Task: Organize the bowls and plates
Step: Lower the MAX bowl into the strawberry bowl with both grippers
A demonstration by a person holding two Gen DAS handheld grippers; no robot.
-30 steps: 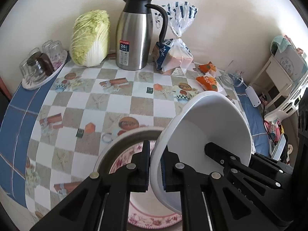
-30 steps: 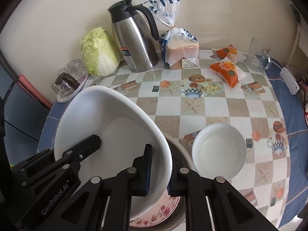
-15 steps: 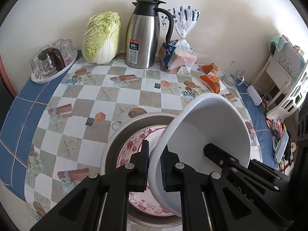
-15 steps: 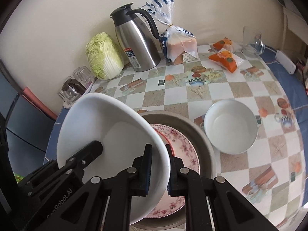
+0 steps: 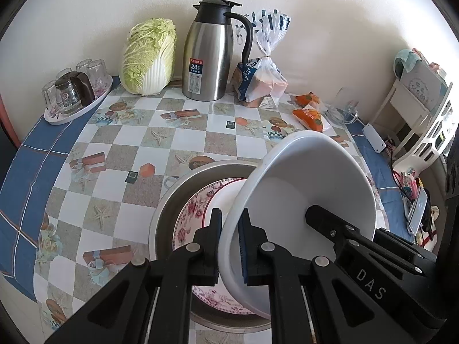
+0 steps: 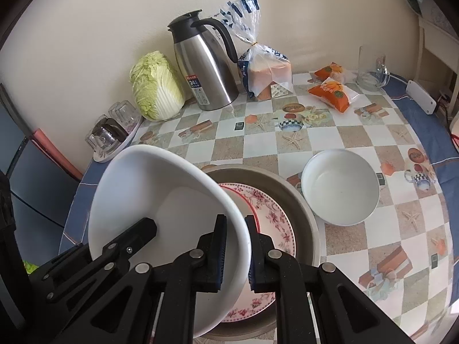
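Observation:
My left gripper (image 5: 231,226) and my right gripper (image 6: 236,230) are both shut on opposite rims of one large white bowl (image 5: 309,189), also in the right wrist view (image 6: 160,200). The bowl hangs tilted above a floral plate (image 6: 272,218) that lies in a wide grey metal dish (image 6: 298,197). The plate (image 5: 195,212) and dish (image 5: 169,203) show in the left wrist view too. A smaller white bowl (image 6: 341,186) sits on the table right of the dish.
At the back stand a napa cabbage (image 5: 149,57), a steel thermos jug (image 5: 212,51), a bread bag (image 5: 264,77), orange snack packs (image 6: 332,89) and a glass mug (image 6: 370,71). A tray of glasses (image 5: 74,94) is at the far left. The round table's edge (image 6: 424,106) curves at right.
Both grippers have lifted the large white bowl up and back from the dish. More of the floral plate and the table shows now.

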